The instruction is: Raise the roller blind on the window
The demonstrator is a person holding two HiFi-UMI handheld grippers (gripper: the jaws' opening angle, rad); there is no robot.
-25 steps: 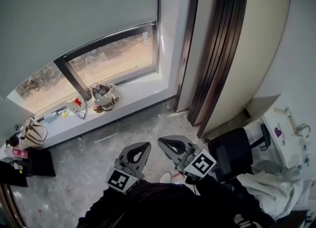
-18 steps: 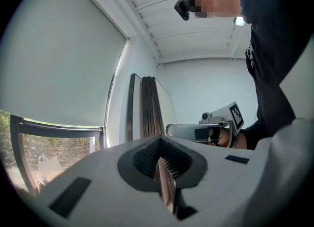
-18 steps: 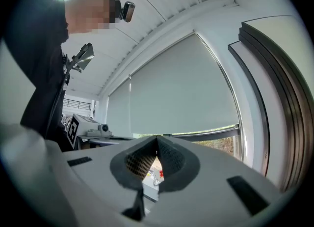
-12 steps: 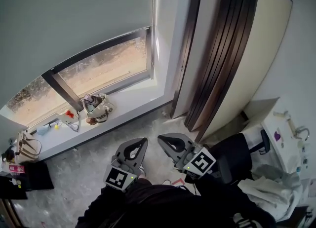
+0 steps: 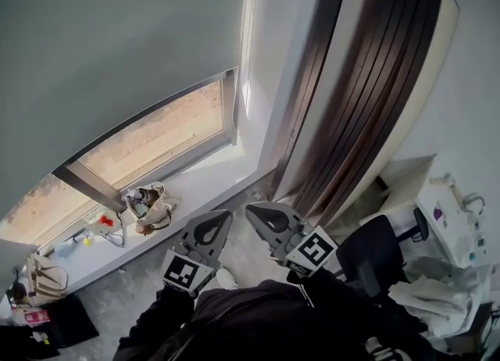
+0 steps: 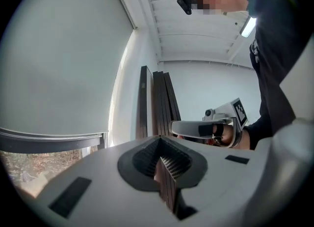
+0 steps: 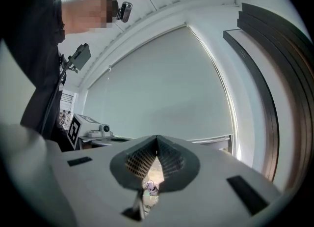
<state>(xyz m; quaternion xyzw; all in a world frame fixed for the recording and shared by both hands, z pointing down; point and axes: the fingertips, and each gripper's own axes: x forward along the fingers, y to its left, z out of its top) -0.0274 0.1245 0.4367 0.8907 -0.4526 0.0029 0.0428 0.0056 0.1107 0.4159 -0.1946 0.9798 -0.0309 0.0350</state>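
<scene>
The grey roller blind [image 5: 117, 47] hangs over most of the window, its bottom bar [image 5: 148, 121] a little above the sill. Bare glass [image 5: 148, 141] shows below the bar. My left gripper [image 5: 225, 213] and right gripper [image 5: 250, 209] are side by side at waist height, pointing level at the window's right corner, apart from the blind. Both are shut with nothing between the jaws. In the left gripper view the left gripper [image 6: 158, 140] faces the blind [image 6: 59, 64], with the right gripper [image 6: 196, 128] beside it. In the right gripper view the right gripper [image 7: 157, 137] faces the blind [image 7: 162, 88].
A stack of dark upright panels [image 5: 351, 101] leans against the wall right of the window. Bags [image 5: 147, 207] and small items lie on the white sill [image 5: 203, 187]. A black office chair [image 5: 375, 254] and a white desk [image 5: 457, 219] stand at the right. Another bag [image 5: 43, 273] sits far left.
The person has stepped toward the window. Both grippers, still shut, have travelled forward with them, and the blind and dark panels now loom larger.
</scene>
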